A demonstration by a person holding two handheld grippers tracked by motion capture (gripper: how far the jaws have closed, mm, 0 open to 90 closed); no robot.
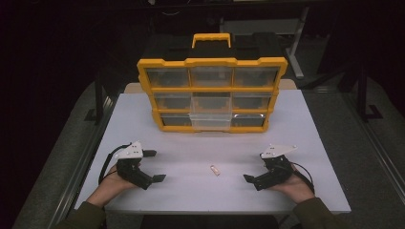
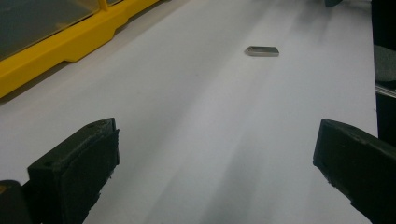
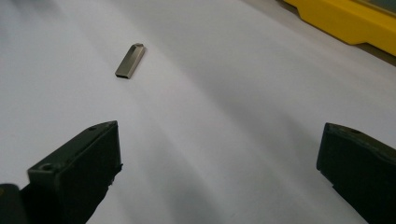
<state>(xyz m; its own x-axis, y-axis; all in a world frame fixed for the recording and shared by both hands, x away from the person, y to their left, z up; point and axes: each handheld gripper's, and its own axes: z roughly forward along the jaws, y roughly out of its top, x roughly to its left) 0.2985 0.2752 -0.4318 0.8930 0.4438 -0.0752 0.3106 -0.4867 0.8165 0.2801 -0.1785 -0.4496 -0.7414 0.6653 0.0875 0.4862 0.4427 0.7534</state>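
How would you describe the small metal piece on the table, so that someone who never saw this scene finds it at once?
Start at the yellow drawer organiser standing at the far side of the white table. Come toward the near edge, to the bare stretch between the left gripper and the right gripper. There lies the small flat metal stick, the one loose item on the tabletop, touching neither gripper.

The desk (image 1: 143, 124) is plain white. The far organizer (image 1: 212, 95) is yellow with clear drawers and a black top. The stick (image 3: 130, 61) is grey metal. Both tongs are black.
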